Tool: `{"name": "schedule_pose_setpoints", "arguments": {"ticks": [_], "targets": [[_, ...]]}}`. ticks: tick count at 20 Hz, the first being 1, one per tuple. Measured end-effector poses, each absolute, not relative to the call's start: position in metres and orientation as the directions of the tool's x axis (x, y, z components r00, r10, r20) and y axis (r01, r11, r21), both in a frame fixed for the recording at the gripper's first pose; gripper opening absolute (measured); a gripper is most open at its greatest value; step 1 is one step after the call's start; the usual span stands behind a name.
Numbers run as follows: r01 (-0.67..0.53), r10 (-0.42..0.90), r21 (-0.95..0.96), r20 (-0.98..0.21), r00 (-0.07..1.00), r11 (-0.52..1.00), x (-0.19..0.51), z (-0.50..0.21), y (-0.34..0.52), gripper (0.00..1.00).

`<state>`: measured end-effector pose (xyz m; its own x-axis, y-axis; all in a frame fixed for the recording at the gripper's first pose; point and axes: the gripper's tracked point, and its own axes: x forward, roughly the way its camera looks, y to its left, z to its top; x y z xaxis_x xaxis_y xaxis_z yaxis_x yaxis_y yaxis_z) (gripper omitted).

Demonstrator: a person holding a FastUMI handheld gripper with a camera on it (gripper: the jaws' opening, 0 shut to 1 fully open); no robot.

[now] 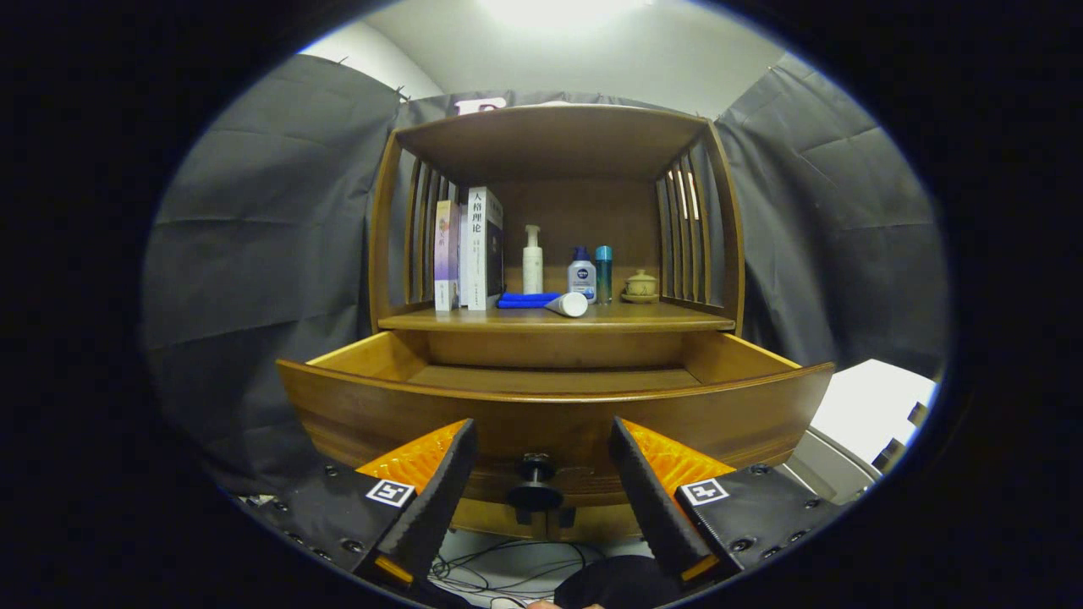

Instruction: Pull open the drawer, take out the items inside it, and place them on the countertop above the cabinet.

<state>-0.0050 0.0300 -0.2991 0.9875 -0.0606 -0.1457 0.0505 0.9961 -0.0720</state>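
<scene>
Cabinet [554, 144]: we see a wooden cabinet with slatted sides standing against the dark cloth wall; we place everything else by it.
Drawer [554, 414]: pulled well out from the cabinet's base toward us; we see bare wood on the part of its floor that shows, and the front panel hides the nearer part.
Worktop [626, 318]: the cabinet's wooden surface just above the drawer, carrying all the small things.
Hand-held gripper [541, 486]: in front of the cabinet, low at the drawer front; its fingers are spread wide apart, holding nothing, one on each side of the knob.
Books [467, 249]: upright at the cabinet's left side on the worktop.
Blue cloth [525, 299]: lying flat on the worktop, right of the books.
White pump bottle [532, 262]: upright behind the cloth.
White tube [567, 304]: lying on its side at the cloth's right end.
Blue-capped bottle [581, 277]: upright behind the tube.
Teal bottle [603, 272]: just beside it, to its right.
Lidded cup [640, 286]: near the cabinet's right slats, on a saucer.
Knob [535, 482]: dark, at the middle of the drawer front, between the fingers and untouched.
</scene>
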Motion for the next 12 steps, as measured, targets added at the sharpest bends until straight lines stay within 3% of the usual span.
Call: {"name": "schedule_pose_setpoints", "arguments": {"ticks": [12], "targets": [[0.106,-0.121,-0.096,-0.173,0.977,0.99,0.013,-0.317,0.024,0.97]]}}
